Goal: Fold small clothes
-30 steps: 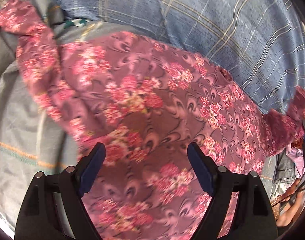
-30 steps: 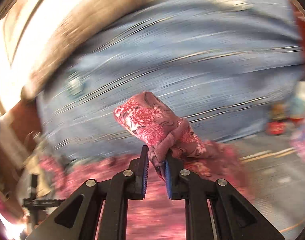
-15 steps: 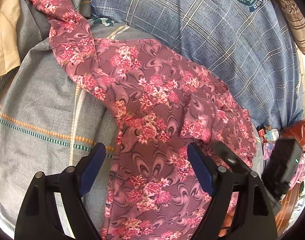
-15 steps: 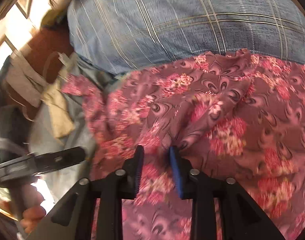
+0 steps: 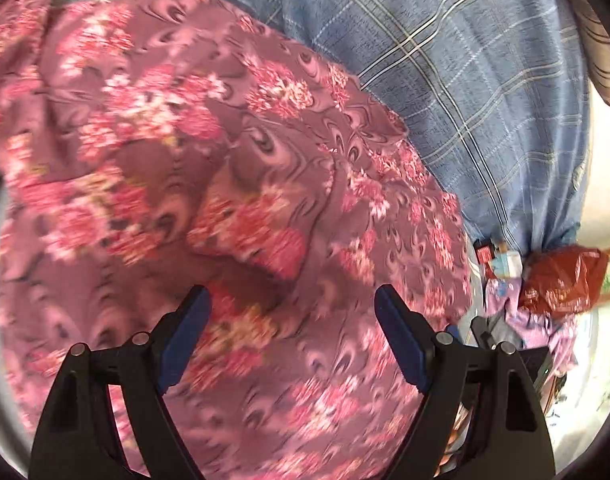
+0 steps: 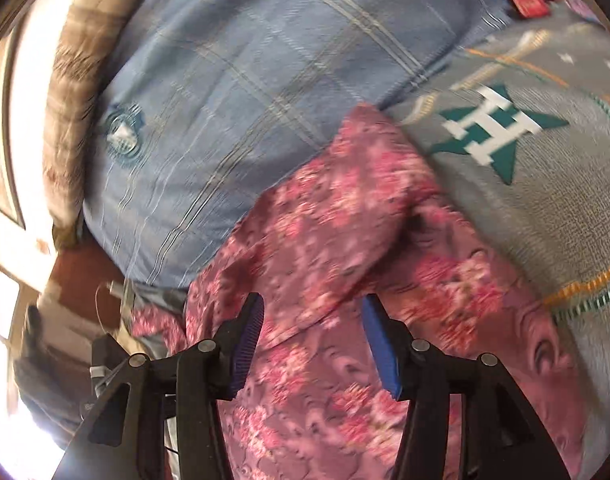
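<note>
Both of my tongs stand wide apart and grip nothing: the left gripper [image 5: 289, 312] hovers over the floral garment [image 5: 233, 184], whose pink-and-mauve cloth fills most of that view with a fold raised just ahead of the blue pads, and the right gripper [image 6: 311, 320] hangs over the same floral garment [image 6: 345, 232], where a folded flap lies between its fingers [image 6: 379, 340]. The garment rests on a grey blanket [image 6: 545, 200] with a green star emblem, its far edge lying against a blue plaid pillow [image 6: 245, 80].
</note>
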Demonstrator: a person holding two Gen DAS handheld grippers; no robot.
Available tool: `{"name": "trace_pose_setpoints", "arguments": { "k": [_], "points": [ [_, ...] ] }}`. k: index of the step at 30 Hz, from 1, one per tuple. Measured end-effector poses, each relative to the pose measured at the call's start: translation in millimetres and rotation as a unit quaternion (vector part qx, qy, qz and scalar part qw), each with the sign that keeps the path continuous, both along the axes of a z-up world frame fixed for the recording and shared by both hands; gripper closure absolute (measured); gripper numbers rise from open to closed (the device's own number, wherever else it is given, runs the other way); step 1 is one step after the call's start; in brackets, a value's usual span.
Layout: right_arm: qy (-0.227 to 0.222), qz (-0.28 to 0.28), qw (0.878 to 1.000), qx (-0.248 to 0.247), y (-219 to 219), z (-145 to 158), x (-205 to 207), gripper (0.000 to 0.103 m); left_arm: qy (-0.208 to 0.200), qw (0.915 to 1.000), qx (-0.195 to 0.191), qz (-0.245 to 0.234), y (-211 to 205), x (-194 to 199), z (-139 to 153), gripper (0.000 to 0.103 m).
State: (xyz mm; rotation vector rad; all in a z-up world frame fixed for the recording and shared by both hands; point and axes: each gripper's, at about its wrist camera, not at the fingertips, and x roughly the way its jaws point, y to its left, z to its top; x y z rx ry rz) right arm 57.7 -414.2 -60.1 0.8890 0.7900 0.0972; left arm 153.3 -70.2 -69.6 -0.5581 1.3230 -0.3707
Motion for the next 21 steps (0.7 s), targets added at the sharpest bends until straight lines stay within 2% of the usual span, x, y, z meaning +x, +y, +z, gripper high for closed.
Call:
{"name": "trace_pose_setpoints", "arguments": {
  "k": [2, 3, 4, 5, 6, 7, 8, 10, 12, 14, 16, 17, 18, 19, 21],
  "points": [
    [-0.001, -0.018, 1.000, 0.016, -9.4, -8.0, 9.7, 0.050, -0.007, 0.9999, -0.008, 0.012, -5.8, 8.3, 1.0, 0.019],
    [-0.007, -0.027, 0.999, 0.027, -13.0, -11.3, 15.9, 0.050, -0.010, 0.9997, -0.013, 0.018, -7.6, 13.1, 2.3, 0.024],
    [-0.010, -0.034, 0.999, 0.034, -16.4, -13.4, 21.1, 0.050, -0.015, 0.9994, -0.012, 0.028, -8.0, 17.8, 4.4, 0.035],
    [-0.008, -0.038, 0.999, 0.038, -16.6, -16.0, 24.4, 0.056, -0.021, 0.9991, -0.004, 0.038, -7.2, 23.8, 7.9, 0.076],
    [-0.004, -0.042, 0.998, 0.045, -18.3, -19.0, 29.6, 0.066, -0.024, 0.9990, -0.001, 0.037, -5.4, 29.4, 12.0, 0.097],
    [-0.015, -0.036, 0.997, 0.068, -18.7, -19.8, 33.4, 0.094, -0.034, 0.9985, -0.005, 0.042, 2.1, 35.0, 20.9, 0.097],
    [-0.025, -0.031, 0.996, 0.083, -17.6, -16.8, 34.2, 0.096, -0.049, 0.9973, 0.002, 0.054, 9.8, 37.3, 28.0, 0.097],
    [-0.060, -0.019, 0.994, 0.085, -11.9, -1.8, 30.5, 0.096, -0.087, 0.9925, 0.035, 0.078, 29.5, 37.1, 43.7, 0.097],
    [-0.074, 0.003, 0.993, 0.092, -3.7, 3.0, 27.8, 0.096, -0.094, 0.9897, 0.051, 0.096, 49.2, 32.6, 45.3, 0.096],
    [-0.050, 0.023, 0.994, 0.094, 7.2, -8.6, 28.9, 0.096, -0.080, 0.9889, 0.072, 0.102, 59.5, 28.4, 32.0, 0.096],
    [-0.008, 0.037, 0.998, 0.060, 17.2, -24.8, 32.5, 0.095, -0.052, 0.9905, 0.091, 0.090, 62.7, 24.4, 10.2, 0.095],
    [0.010, 0.039, 0.998, 0.044, 20.7, -31.7, 33.1, 0.095, -0.039, 0.9918, 0.091, 0.081, 63.4, 21.2, 0.3, 0.095],
    [0.016, 0.039, 0.998, 0.052, 21.8, -37.2, 31.0, 0.095, -0.039, 0.9924, 0.086, 0.079, 64.5, 18.4, -2.5, 0.094],
    [0.012, 0.035, 0.997, 0.067, 21.0, -37.8, 28.0, 0.093, -0.049, 0.9922, 0.083, 0.079, 67.1, 14.4, 0.0, 0.094],
    [-0.001, 0.013, 0.996, 0.087, 12.9, -34.8, 23.0, 0.076, -0.058, 0.9921, 0.074, 0.083, 68.4, 10.7, 6.7, 0.086]
  ]
}}
